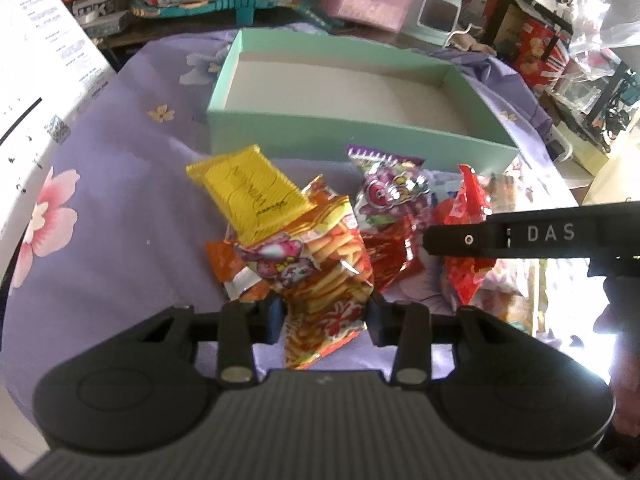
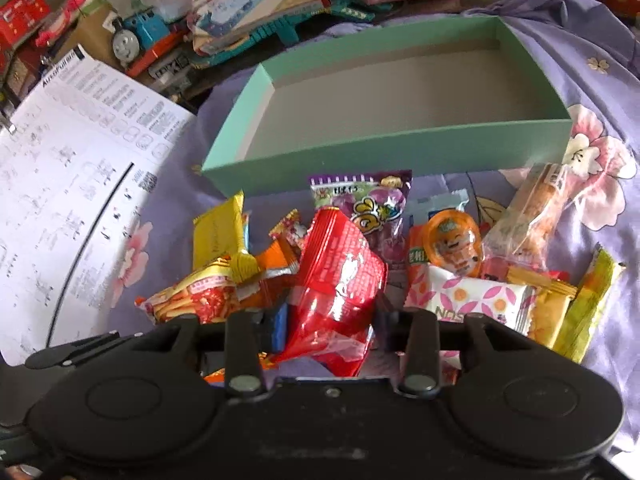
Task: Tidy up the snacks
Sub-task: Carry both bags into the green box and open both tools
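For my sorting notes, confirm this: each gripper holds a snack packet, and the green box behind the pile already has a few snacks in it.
Wrong on the box: the green box is empty, as the right wrist view shows. Each gripper does hold a packet.

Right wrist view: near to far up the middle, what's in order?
Right tongs shut on the red snack packet → purple grape candy packet → mint-green box, nothing inside → stack of books behind it.
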Demonstrator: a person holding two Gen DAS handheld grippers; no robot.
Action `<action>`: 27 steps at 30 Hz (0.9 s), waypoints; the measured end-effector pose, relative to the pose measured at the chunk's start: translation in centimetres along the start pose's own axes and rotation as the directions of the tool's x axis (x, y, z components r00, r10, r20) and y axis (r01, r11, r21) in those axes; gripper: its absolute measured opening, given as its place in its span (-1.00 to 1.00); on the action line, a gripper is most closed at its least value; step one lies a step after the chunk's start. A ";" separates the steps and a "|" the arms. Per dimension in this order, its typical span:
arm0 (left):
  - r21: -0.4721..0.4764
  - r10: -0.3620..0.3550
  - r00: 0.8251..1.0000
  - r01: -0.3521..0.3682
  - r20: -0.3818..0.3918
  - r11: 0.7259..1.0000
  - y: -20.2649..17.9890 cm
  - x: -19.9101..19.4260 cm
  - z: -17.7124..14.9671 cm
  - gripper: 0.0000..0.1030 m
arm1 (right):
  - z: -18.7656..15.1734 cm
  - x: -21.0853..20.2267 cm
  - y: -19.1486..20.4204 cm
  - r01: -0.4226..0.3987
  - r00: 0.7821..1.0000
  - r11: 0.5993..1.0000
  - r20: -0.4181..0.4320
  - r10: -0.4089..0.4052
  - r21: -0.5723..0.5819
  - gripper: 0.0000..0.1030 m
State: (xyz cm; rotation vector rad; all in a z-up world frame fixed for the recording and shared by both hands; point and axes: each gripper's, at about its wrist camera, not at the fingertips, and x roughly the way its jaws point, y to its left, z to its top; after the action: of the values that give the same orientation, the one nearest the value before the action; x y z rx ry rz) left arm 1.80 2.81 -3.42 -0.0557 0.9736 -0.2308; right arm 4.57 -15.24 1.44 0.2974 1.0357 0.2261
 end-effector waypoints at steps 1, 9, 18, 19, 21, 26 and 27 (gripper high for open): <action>0.004 -0.005 1.000 0.005 0.007 1.000 -0.2 -0.4 0.1 -0.24 | 0.1 -0.4 -0.1 -0.003 1.000 1.000 0.006 0.003 0.001 -0.23; 0.018 -0.045 0.997 0.044 0.067 0.999 -1.1 -3.3 2.4 -0.25 | 1.4 -4.1 -1.3 -0.023 0.996 1.000 0.083 0.022 0.017 -0.23; 0.053 -0.038 0.983 0.029 0.179 0.998 -0.8 -4.8 10.2 -0.25 | 6.8 -7.0 -4.0 0.035 0.977 0.999 0.210 -0.043 0.040 -0.23; 0.055 -0.036 0.982 0.026 0.184 0.998 -0.7 -4.5 11.4 -0.25 | 7.6 -7.1 -4.5 0.048 0.974 0.998 0.220 -0.056 0.041 -0.23; 0.053 -0.030 0.982 0.020 0.188 0.998 -0.2 -3.4 13.8 -0.25 | 9.3 -6.9 -5.4 0.077 0.969 0.996 0.232 -0.085 0.045 -0.23; 0.046 0.020 0.988 -0.028 0.152 0.999 0.7 1.6 18.7 -0.25 | 13.8 -4.6 -7.3 0.140 0.962 0.988 0.226 -0.150 0.060 -0.23; 0.043 0.029 0.990 -0.035 0.137 0.998 1.0 2.9 19.6 -0.25 | 14.8 -3.8 -7.7 0.158 0.961 0.986 0.221 -0.167 0.058 -0.23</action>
State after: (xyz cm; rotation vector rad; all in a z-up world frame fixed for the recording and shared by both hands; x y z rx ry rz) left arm 19.68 2.07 5.07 -0.0145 0.8324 -0.2166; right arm 15.87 -25.69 8.85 0.2655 0.8354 0.0216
